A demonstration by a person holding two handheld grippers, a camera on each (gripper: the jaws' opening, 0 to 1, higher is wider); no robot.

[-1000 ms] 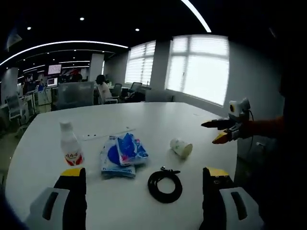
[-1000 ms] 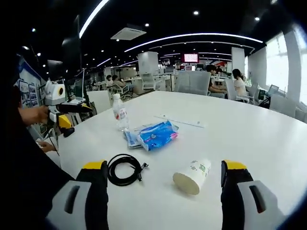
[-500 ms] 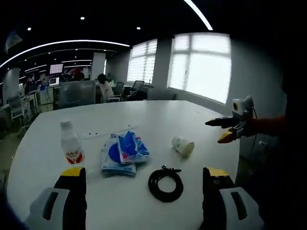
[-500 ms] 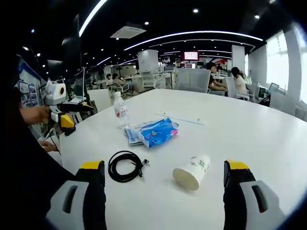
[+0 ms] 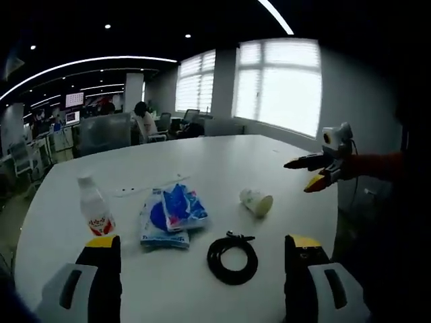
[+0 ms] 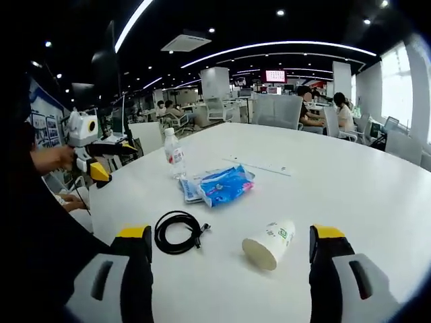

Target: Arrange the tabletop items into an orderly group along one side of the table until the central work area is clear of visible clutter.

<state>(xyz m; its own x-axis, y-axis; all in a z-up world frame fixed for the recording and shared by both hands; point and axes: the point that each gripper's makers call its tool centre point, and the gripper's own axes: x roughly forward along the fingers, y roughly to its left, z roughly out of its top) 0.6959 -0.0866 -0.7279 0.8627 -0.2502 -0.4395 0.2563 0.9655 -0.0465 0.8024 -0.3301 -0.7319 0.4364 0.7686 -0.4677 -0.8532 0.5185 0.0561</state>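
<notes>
A small white bottle with a red label (image 5: 95, 209) (image 6: 175, 155) stands upright on the white table (image 5: 215, 161). Beside it lie blue tissue packs (image 5: 171, 213) (image 6: 221, 186), a coiled black cable (image 5: 232, 259) (image 6: 177, 232) and a paper cup on its side (image 5: 256, 202) (image 6: 271, 244). My left gripper (image 5: 201, 250) hovers open before the cable; it also appears as the left gripper (image 6: 102, 158) at the table's edge in the right gripper view. My right gripper (image 6: 229, 241) stands open near the cup and shows as the right gripper (image 5: 312, 171) at the right of the left gripper view.
A thin white strip (image 6: 261, 167) lies on the table beyond the tissue packs. Office chairs (image 5: 106, 131), desks and seated people (image 6: 338, 114) fill the room behind. Bright windows (image 5: 276, 91) line one wall. The table's far half (image 6: 350, 182) is bare.
Both views have shifted slightly with the hands. The items on the table have not moved, and both grippers stay open.
</notes>
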